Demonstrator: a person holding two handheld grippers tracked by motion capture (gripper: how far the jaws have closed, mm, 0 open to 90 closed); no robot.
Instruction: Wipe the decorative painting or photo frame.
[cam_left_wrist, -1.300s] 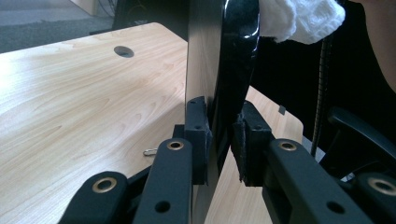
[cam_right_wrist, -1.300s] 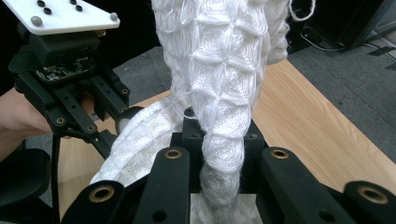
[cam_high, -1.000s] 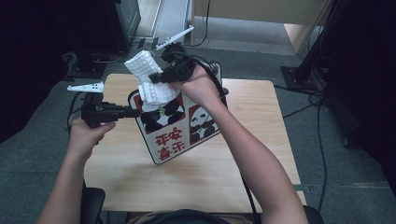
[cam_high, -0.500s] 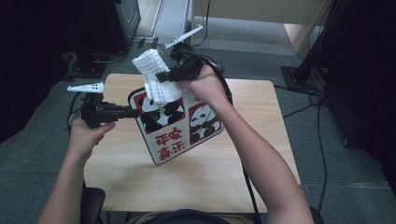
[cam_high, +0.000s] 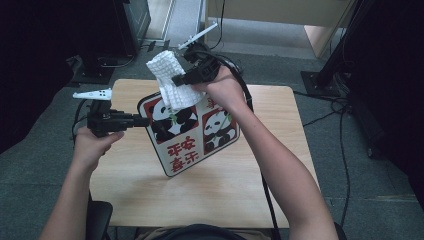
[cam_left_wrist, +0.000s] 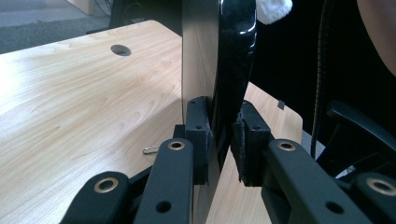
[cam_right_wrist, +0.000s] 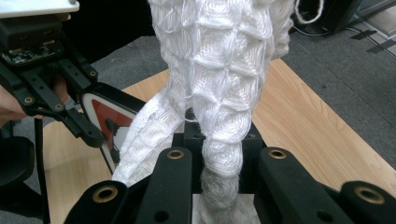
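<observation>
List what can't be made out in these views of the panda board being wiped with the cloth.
- High view: the panda board upper middle is covered by the white cloth.
- Left gripper view: the board shows edge-on, so its printed face is hidden; the left hand-held gripper clamps its rim.
- Right gripper view: the cloth fills the middle, hiding the right hand-held gripper pads and most of the board.
- High view: the red characters are too small to read.

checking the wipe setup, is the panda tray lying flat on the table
No, the panda tray is held up on edge, clamped at its rim by the left gripper above the table.
</observation>
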